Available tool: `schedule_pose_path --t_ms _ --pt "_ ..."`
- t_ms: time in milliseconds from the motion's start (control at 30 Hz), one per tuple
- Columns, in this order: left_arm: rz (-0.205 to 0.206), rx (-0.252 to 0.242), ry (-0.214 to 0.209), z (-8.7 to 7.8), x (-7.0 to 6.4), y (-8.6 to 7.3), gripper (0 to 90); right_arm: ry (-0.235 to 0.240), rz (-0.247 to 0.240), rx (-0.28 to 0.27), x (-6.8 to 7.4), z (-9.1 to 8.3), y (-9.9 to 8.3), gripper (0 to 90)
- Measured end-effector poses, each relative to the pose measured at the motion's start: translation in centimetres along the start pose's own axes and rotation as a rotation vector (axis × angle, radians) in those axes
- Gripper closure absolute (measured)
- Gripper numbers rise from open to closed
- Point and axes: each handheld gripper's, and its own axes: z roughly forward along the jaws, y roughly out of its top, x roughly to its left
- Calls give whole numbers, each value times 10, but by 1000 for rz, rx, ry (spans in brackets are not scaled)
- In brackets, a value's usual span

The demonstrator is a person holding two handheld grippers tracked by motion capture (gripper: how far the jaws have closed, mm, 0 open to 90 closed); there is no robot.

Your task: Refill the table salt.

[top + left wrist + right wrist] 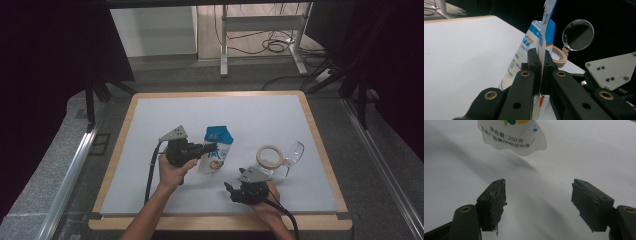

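A white and blue printed pouch (216, 150) is held up off the white table mat (150, 125) near the middle. My left gripper (211, 147) is shut on the pouch's side seam, and in the left gripper view the jaws pinch the thin edge (540, 62) of the pouch (527, 47). My right gripper (228, 189) sits lower, near the front edge, pointing left. In the right gripper view it (539, 195) stands wide open over bare mat, with the pouch's bottom (511, 135) ahead of it and apart from the jaws.
A beige tape roll (270, 156) and a clear round magnifier (296, 151) lie right of the pouch; both appear behind it as the tape roll (560, 58) and the magnifier (578, 31). The mat has a wooden border (320, 145). Cables and a desk frame stand beyond.
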Motion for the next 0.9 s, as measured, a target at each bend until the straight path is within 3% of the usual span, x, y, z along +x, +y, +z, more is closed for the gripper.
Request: schedule_pose_path --t_ms 533,767,900 --pt "17 -1 -50 12 -19 6 900 -30 -45 -5 5 8 4 279" --pt "31 16 -72 17 -28 7 900 -48 -33 -15 3 9 5 275" --pt "31 18 -77 18 -30 7 900 -59 -59 -11 3 11 6 273"
